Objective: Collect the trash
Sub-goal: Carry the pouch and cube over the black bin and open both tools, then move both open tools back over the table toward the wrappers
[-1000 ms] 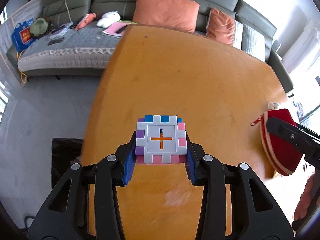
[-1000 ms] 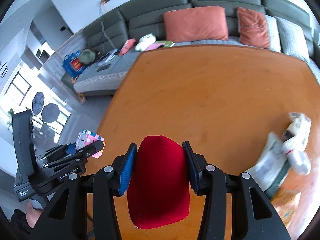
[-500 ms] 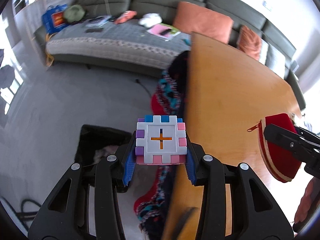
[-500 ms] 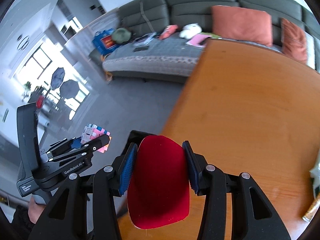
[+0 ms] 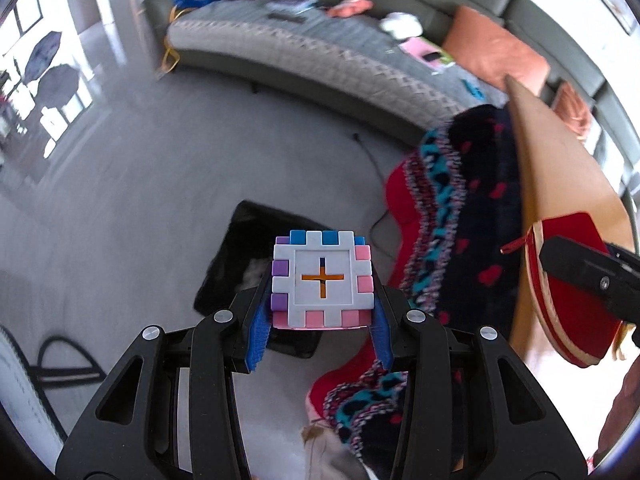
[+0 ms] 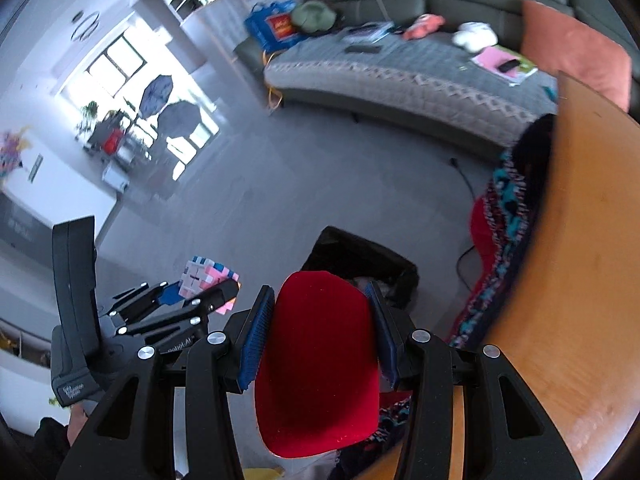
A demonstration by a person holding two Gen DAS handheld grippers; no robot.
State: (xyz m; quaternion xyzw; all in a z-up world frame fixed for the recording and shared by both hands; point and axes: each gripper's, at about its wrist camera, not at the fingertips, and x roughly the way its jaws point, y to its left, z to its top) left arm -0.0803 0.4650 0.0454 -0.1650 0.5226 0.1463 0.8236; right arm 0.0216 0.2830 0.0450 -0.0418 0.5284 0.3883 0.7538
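Note:
My left gripper (image 5: 322, 320) is shut on a pastel block cube (image 5: 323, 278), white with pink, purple and blue edge tiles and an orange cross. It hangs over the floor, above a black bin (image 5: 240, 256). My right gripper (image 6: 320, 332) is shut on a red pouch (image 6: 320, 368) with a pale rim and a zip pull, held over the same black bin (image 6: 360, 256). The left gripper and cube also show in the right wrist view (image 6: 208, 278). The pouch shows at the right of the left wrist view (image 5: 572, 312).
The orange wooden table (image 6: 580, 260) stands to the right. A chair with a red, black and teal knitted cover (image 5: 452, 216) stands at its edge. A grey sofa (image 5: 340, 52) with orange cushions and clutter runs along the back. A cable lies on the grey floor (image 5: 100, 200).
Both grippers have swung left, off the table and out over the floor and the black bin. Each still holds its object.

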